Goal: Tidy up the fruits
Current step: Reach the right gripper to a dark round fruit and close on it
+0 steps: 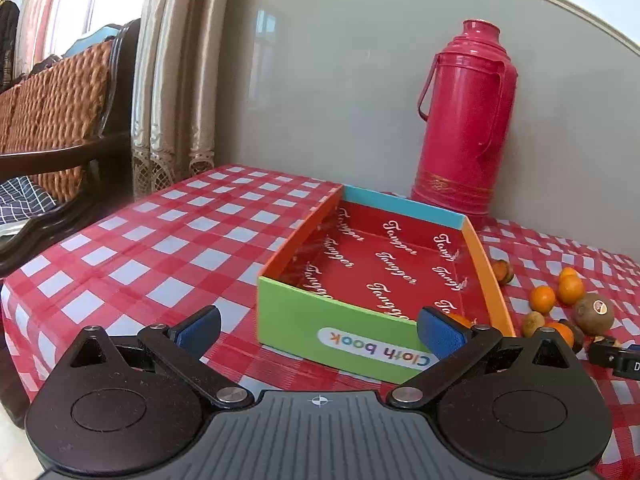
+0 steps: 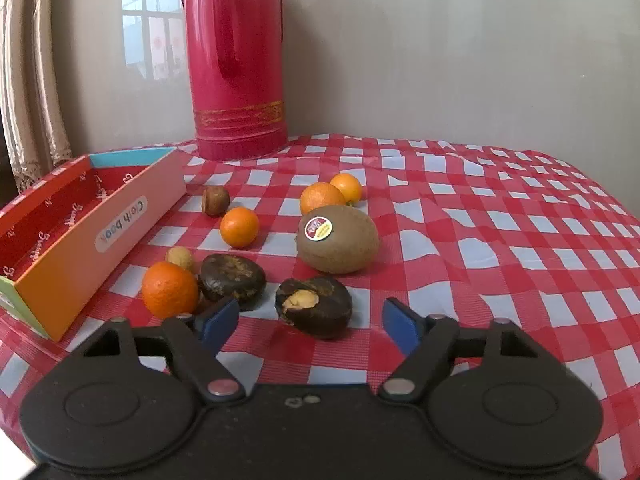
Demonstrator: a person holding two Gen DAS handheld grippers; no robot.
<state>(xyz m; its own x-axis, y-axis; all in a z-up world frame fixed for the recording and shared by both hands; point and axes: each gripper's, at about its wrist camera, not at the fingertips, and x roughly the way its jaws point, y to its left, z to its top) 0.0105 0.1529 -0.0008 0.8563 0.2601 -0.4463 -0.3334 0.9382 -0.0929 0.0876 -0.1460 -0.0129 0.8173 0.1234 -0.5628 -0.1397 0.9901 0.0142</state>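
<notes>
Left wrist view: the left gripper (image 1: pixel 320 330) hovers low over a table covered in a red and white checked cloth (image 1: pixel 152 248). Its two blue-padded fingers stand wide apart with nothing between them. Just ahead sits an open cardboard box (image 1: pixel 320 320) with a green near wall, orange side walls, a blue far wall and a red printed floor. A white label on the green wall reads "Cloth book", upside down. One small orange fruit (image 1: pixel 458 320) shows inside the box, at its near right corner, partly hidden by the right finger pad. A tall pink thermos (image 1: pixel 466 120) stands behind the box against a grey wall. To the left are beige curtains (image 1: pixel 180 72) and a dark wooden chair with a woven back (image 1: pixel 60 112).

Right wrist view: the right gripper (image 2: pixel 310 324) points down at loose fruits lying on the cloth to the right of the box. Its jaws are parted and grip nothing. A dark brown fruit with a pale torn patch (image 2: pixel 314 312) lies just ahead, between the finger lines, untouched. A second dark fruit (image 2: pixel 232 280) lies beside the left pad. An orange (image 2: pixel 170 290) sits next to it, near the box wall. Farther back lie a kiwi with a round sticker (image 2: pixel 338 240), three more oranges and two small brownish fruits.
</notes>
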